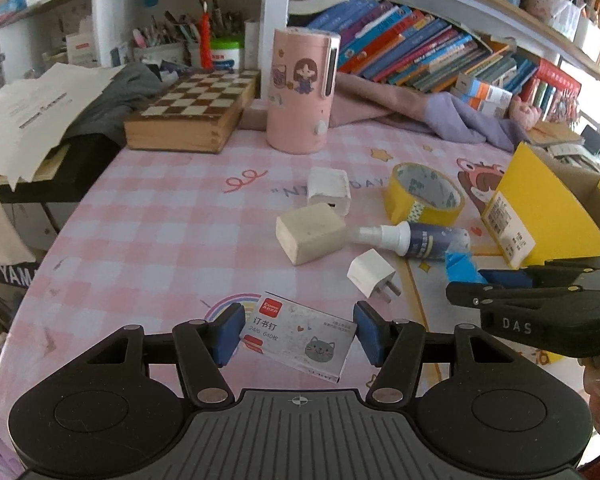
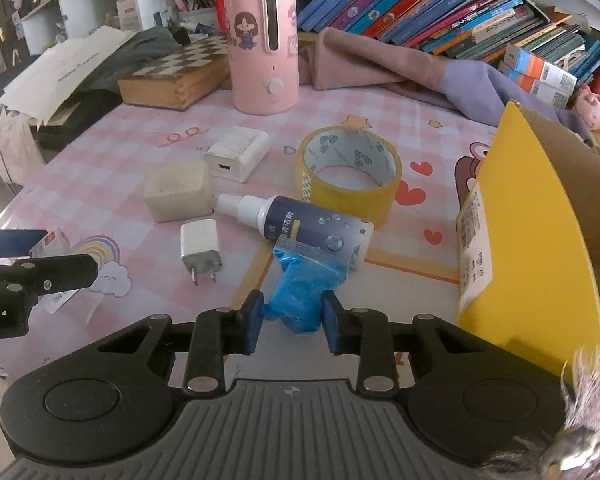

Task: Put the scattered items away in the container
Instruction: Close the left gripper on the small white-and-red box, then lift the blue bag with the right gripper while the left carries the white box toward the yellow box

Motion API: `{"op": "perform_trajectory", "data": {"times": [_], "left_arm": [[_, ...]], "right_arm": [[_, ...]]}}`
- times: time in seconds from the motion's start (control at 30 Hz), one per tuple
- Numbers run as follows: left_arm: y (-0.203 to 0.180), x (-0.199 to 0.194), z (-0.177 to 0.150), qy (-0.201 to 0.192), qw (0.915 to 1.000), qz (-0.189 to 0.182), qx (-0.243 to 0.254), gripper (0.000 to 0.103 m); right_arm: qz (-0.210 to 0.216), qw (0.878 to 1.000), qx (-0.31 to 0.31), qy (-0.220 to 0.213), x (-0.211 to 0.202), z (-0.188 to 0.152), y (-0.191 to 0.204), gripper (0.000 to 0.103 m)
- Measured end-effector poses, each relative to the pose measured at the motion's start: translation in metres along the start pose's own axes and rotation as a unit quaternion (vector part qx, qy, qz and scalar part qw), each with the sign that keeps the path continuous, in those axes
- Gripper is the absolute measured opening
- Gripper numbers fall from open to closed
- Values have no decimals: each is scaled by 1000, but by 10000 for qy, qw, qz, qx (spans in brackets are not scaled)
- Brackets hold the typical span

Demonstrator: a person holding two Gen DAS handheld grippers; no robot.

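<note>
**A:** Which way do the pieces lie?

**B:** The staple box point(image 1: 298, 342) sits crosswise between the jaws of the left gripper point(image 1: 299, 336), its long axis running from upper left to lower right in the left wrist view, printed face up. The spray bottle point(image 2: 296, 222) lies on its side on the counter point(image 2: 100, 184), nozzle toward the left, base toward the yellow cardboard box point(image 2: 540, 248). The white plug point(image 2: 200, 250) lies flat with its prongs pointing at the camera. The tape roll point(image 2: 350, 170) rests on its flat side, hole upward, just behind the bottle.

**B:** What's hard to read?

**A:** The yellow box is cut off at the right edge, so its inside hardly shows. The blue bag point(image 2: 300, 296) is crumpled; I can't tell what it contains, and its clear top edge overlaps the bottle's base. The beige block point(image 2: 179, 192) and the white charger point(image 2: 238, 154) stand near each other; whether they touch is unclear.

**B:** And the jaws?

**A:** The left pair stands partly spread, both blue pads pressed against the staple box's short ends, the box tilted and apparently lifted off the cloth. The right gripper point(image 2: 290, 320) has its jaws squeezed onto the blue bag's lower end, pinching it tight.

**B:** So two items gripped?

**A:** Yes; the others lie loose on the pink checked cloth.
</note>
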State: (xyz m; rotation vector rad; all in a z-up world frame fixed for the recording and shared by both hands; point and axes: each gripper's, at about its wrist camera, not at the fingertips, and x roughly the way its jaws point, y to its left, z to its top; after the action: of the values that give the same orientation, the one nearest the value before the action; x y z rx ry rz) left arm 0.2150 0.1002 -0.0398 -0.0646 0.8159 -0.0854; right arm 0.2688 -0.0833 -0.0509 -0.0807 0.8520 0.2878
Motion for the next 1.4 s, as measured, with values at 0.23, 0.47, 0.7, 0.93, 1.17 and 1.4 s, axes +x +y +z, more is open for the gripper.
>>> {"op": "perform_trajectory", "data": {"times": [0.23,0.47,0.7,0.93,1.17,1.4], "left_arm": [[2,-16,-6,-78,9999,-1,-78,59],[4,-34,-10,-182,9996,14,-203,59],[2,-60,-13,-435,9988,-84,-223,59],[5,-84,-23,-579,9980,-161,-215,59],[7,-101,-45,-532,9982,-197,-213,59],[2,-123,-67,-548,9980,-316,-81,59]], "right_arm": [[31,9998,-30,-171,-19,-3,5,28],[113,9995,-80,-295,-37,-8,12,28],[182,9987,36,-474,-62,-11,13,28],[217,9977,111,-632,-91,-18,19,28],[121,9976,209,-652,-110,-38,29,28],[59,9971,285,-699,-135,-65,41,28]]}}
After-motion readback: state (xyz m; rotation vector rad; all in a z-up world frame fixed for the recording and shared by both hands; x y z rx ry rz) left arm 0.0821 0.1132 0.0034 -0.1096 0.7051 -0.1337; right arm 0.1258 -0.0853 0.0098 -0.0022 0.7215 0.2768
